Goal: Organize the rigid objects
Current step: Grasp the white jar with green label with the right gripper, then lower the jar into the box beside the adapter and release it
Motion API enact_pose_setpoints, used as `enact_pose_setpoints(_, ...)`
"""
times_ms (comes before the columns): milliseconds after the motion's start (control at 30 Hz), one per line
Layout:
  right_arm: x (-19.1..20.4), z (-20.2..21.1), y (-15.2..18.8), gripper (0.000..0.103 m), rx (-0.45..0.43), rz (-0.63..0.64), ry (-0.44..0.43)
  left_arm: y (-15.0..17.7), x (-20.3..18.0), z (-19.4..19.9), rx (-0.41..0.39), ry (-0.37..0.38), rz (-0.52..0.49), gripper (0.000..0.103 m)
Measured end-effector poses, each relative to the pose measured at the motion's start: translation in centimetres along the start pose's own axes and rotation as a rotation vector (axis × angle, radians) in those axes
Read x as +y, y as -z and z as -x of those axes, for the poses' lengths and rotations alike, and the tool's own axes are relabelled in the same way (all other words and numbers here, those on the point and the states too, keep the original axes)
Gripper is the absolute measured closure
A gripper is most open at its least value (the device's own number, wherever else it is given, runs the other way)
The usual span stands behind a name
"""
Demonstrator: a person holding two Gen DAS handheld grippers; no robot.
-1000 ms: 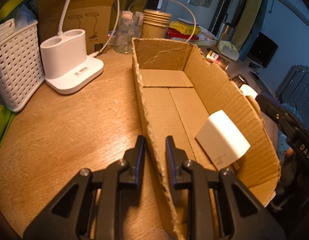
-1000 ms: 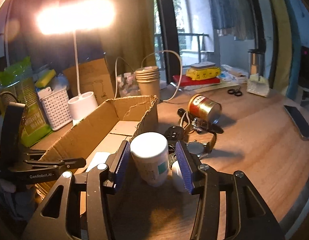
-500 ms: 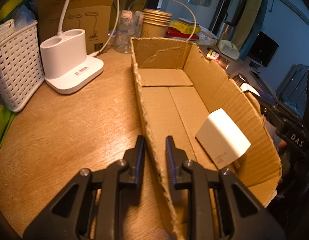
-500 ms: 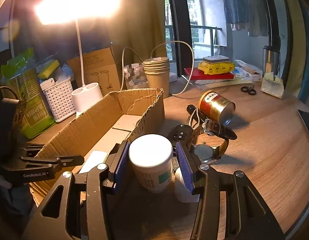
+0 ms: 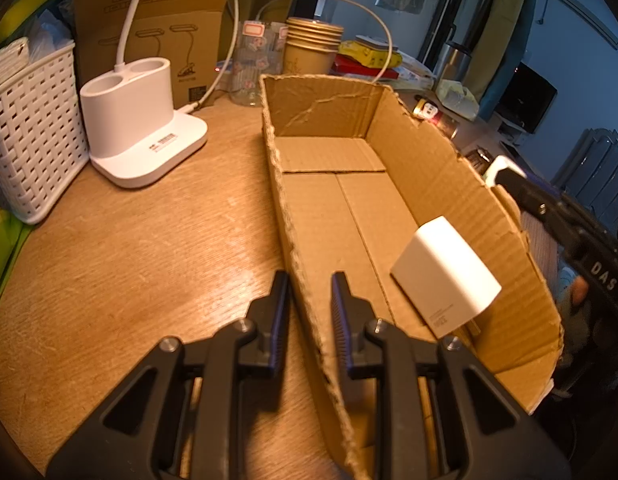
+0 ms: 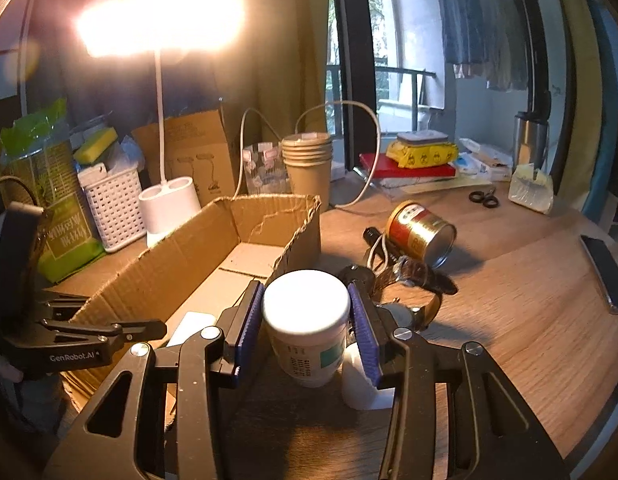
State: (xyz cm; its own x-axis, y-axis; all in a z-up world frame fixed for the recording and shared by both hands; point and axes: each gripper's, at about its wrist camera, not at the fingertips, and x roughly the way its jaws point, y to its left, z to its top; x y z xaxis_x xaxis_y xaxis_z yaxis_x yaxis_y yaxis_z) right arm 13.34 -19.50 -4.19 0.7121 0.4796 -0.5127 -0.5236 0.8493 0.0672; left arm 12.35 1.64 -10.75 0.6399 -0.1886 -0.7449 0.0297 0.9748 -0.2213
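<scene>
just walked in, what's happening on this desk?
A person with a gripper in each hand is packing loose items into a cardboard box. The left gripper is clamped on the box's near wall, steadying it. The right gripper is closing around a white jar standing on the table just outside the box; its pads look at or near the lid. Only a white charger block is in the box. A tipped can and a watch wait outside.
</scene>
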Motion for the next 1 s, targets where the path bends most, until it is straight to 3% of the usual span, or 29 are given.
enact_pose_setpoints(433,0.1,3.5,-2.2,0.058,-0.086,0.001,0.028,0.0,0.0,0.0,0.0,0.0,0.0,0.08)
enact_pose_setpoints(1000,3.0,5.6,-5.2,0.057,-0.187,0.048,-0.008,0.0,0.0,0.0,0.001,0.0,0.001,0.08)
